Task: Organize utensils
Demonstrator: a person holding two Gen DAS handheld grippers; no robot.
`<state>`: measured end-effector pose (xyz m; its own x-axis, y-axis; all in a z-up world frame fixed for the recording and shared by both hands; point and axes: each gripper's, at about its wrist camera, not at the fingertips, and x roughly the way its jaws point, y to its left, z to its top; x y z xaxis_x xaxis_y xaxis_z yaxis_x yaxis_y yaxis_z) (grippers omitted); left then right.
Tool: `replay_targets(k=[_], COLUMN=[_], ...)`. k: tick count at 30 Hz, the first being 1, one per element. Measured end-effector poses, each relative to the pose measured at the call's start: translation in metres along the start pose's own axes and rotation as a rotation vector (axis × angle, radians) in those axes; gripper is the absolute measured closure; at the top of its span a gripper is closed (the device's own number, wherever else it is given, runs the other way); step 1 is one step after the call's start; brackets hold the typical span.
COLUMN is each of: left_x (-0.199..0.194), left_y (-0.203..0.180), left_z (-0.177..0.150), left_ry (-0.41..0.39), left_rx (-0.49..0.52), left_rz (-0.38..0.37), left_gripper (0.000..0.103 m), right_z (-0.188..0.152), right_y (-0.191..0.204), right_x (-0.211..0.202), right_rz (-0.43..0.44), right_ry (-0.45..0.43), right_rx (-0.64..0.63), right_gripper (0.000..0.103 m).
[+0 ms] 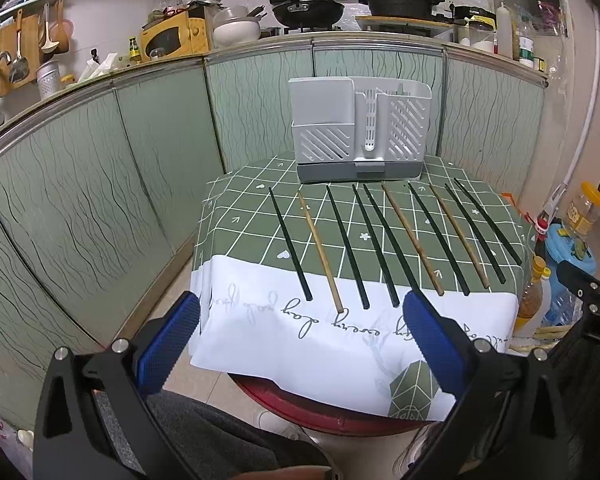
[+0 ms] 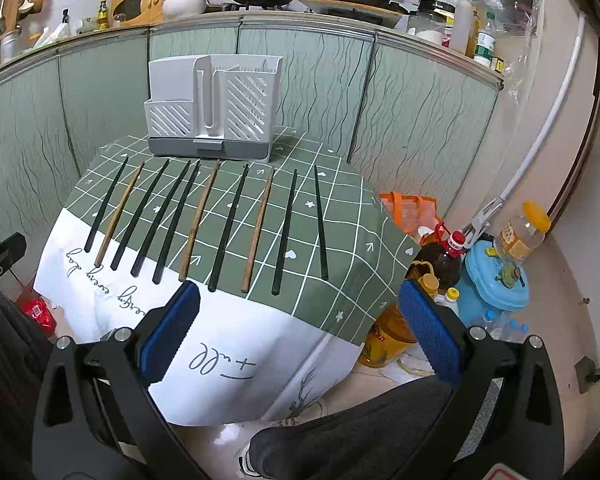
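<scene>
left gripper (image 1: 300, 344): jaws spread wide, empty, hovering over the near white edge of the table (image 1: 260, 336). right gripper (image 2: 298, 332): likewise wide apart, empty, above the table's near right corner. chopsticks (image 1: 384, 240): ten, seven dark and three wooden, laid side by side in a row on the green checked cloth (image 1: 244, 224), none touching a gripper. utensil holder (image 1: 360, 132): grey, slotted, upright at the table's far edge behind the chopsticks. kitchen cabinets (image 1: 100, 168): beyond.
</scene>
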<state>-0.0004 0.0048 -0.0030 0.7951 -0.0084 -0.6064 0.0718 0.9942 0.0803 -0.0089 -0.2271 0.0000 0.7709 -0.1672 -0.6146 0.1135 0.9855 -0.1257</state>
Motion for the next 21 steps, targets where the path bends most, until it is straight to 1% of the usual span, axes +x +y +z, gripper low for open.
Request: replay_targets(k=[8, 21], left_x=[-0.009, -0.013], left_y=[-0.001, -0.002], left_z=[0.006, 0.01], left_ry=[-0.02, -0.031], left_rx=[-0.007, 0.002], left_rz=[0.003, 0.01], left_gripper=[0.004, 0.004], right_z=[0.003, 0.005], right_y=[-0.005, -0.007], right_x=[-0.006, -0.008], right_rz=[-0.003, -0.011], right_ry=[-0.026, -0.03], right_rx=[0.02, 0.018], right_gripper=[0.007, 0.008])
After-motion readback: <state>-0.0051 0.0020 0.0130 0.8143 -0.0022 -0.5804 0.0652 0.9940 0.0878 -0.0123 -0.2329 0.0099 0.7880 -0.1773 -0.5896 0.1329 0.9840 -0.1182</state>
